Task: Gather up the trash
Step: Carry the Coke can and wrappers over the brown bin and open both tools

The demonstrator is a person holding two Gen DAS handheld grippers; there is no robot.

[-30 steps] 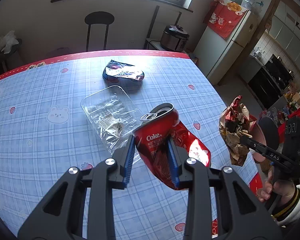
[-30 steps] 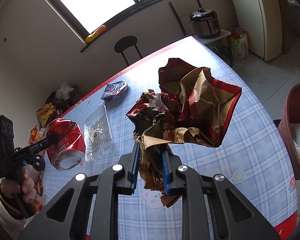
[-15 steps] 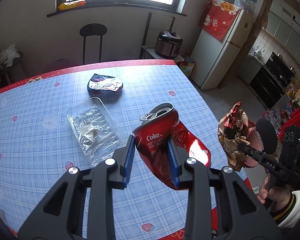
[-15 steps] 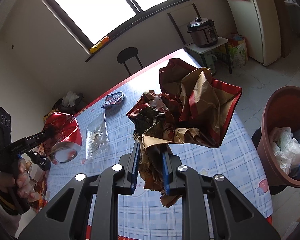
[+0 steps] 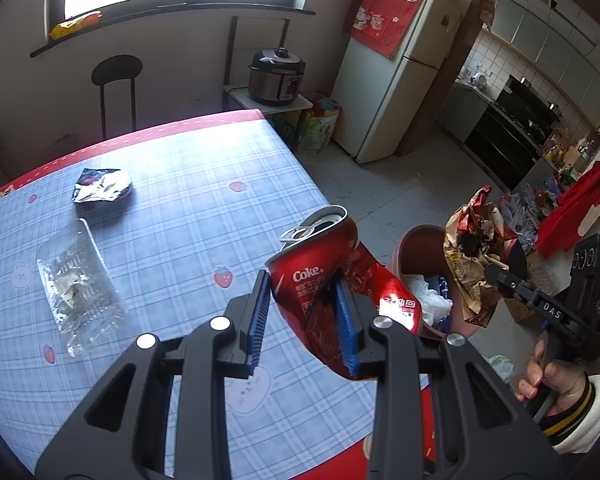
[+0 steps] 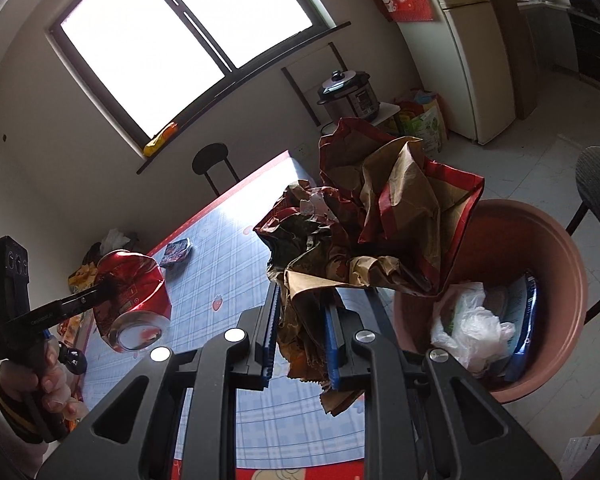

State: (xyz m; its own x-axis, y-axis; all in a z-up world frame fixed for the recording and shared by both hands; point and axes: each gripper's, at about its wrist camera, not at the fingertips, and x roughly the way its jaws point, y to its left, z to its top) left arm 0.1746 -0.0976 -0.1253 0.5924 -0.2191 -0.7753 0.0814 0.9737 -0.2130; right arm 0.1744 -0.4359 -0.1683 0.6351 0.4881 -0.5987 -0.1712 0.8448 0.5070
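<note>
Left gripper (image 5: 302,312) jaws clamped the crushed red Coke can (image 5: 332,276) above the bench edge; right gripper (image 6: 302,330) jaws gripped the crumpled brown-and-red paper bag (image 6: 376,220) beside the terracotta-coloured round bin (image 6: 540,248).

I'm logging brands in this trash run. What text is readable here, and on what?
"Coke" on the crushed red can held in the left claw.
"DAS" on the right claw's arm.
Small print and the QR code on the can: too small to read.
Fridge's red cloth: characters unreadable.
</note>
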